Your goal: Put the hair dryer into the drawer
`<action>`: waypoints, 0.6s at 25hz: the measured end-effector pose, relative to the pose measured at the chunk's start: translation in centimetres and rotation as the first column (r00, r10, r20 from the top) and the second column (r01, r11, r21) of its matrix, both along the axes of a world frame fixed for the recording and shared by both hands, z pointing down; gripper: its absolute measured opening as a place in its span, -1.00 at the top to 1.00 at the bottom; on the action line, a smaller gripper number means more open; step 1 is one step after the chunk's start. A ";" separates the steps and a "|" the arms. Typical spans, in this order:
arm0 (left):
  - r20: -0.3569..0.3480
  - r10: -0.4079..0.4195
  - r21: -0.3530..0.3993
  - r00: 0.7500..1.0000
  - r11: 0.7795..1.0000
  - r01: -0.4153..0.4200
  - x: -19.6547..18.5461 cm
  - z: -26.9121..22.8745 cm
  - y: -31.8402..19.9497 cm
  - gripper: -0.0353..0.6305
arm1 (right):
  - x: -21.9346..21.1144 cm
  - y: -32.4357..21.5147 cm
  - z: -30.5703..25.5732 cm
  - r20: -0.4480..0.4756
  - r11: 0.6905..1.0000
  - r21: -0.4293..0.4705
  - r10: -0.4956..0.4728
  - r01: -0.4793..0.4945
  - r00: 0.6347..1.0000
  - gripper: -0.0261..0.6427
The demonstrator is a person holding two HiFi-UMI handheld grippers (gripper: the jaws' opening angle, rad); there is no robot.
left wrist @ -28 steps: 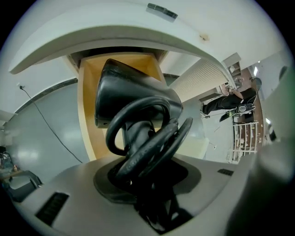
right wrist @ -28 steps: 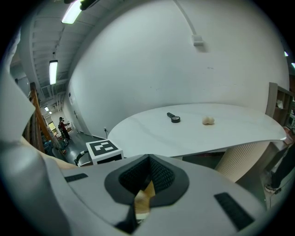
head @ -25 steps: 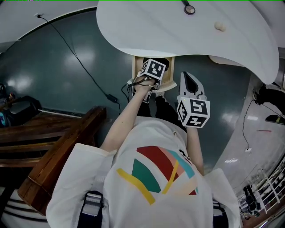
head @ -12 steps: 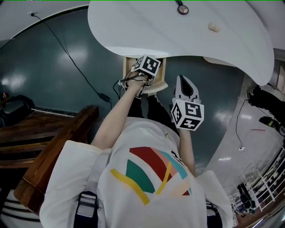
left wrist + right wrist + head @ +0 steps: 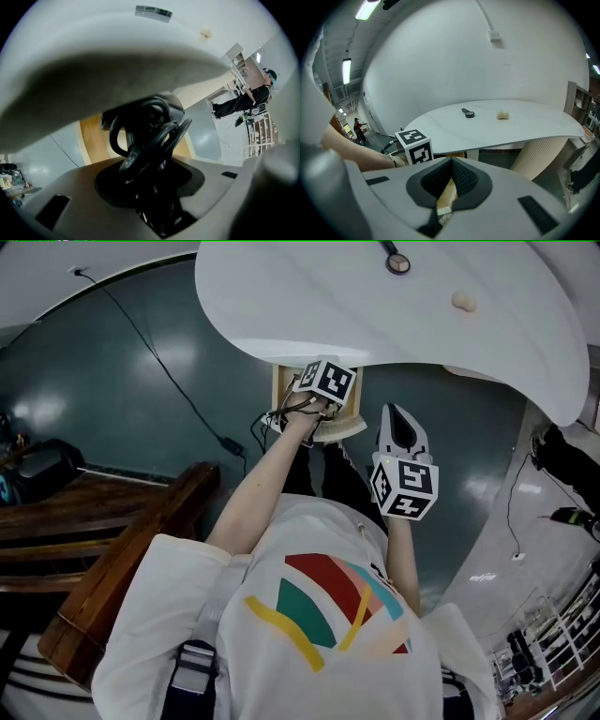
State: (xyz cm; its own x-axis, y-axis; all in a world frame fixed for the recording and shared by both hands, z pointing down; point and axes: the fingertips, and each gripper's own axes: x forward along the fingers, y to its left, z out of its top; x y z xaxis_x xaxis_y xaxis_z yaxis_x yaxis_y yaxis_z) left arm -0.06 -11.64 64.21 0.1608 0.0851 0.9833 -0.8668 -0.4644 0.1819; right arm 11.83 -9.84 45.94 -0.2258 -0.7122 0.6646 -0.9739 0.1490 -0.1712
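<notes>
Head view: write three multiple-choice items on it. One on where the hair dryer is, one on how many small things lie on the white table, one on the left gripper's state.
1. Where is the hair dryer?
A) on the wooden bench
B) above the open wooden drawer
C) on the floor

2. How many small things lie on the white table?
A) none
B) two
C) five

3. The left gripper is:
A) open and empty
B) shut on nothing
C) shut on the hair dryer

Key:
1 B: the gripper holds it over the drawer below the table's edge.
2 B: only a dark round-headed thing and a pale lump lie there.
3 C: its jaws clamp the black dryer and its cord.
</notes>
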 end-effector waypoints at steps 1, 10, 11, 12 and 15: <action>-0.001 0.000 0.020 1.000 1.000 0.000 0.0 0.1 -0.3 0.38 | -0.1 0.1 0.0 -0.003 1.000 -0.002 -0.003 0.003 1.000 0.89; -0.130 -0.022 0.261 0.991 0.964 0.056 1.6 0.7 -2.1 0.38 | -0.2 0.7 0.7 -0.036 1.000 -0.017 -0.017 0.017 0.999 0.89; -0.140 -0.025 0.281 0.990 0.958 0.064 1.8 0.8 -2.3 0.38 | -0.2 0.7 0.8 -0.038 1.000 -0.017 -0.016 0.016 0.999 0.89; -0.151 -0.028 0.300 0.988 0.951 0.073 1.8 0.9 -2.5 0.38 | -0.3 0.8 0.9 -0.041 1.000 -0.018 -0.017 0.017 0.999 0.89; -0.178 -0.050 0.346 0.983 0.932 0.110 1.6 1.1 -2.6 0.38 | -0.5 1.4 1.1 -0.049 0.999 -0.033 -0.027 0.025 0.998 0.89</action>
State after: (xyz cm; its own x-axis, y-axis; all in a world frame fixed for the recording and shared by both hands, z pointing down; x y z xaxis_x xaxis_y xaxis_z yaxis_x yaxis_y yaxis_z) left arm 1.55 -14.20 65.34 0.3138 -0.2827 0.9064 -0.8758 -0.4549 0.1613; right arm 11.37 -8.43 47.04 -0.2104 -0.6846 0.6979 -0.9771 0.1696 -0.1282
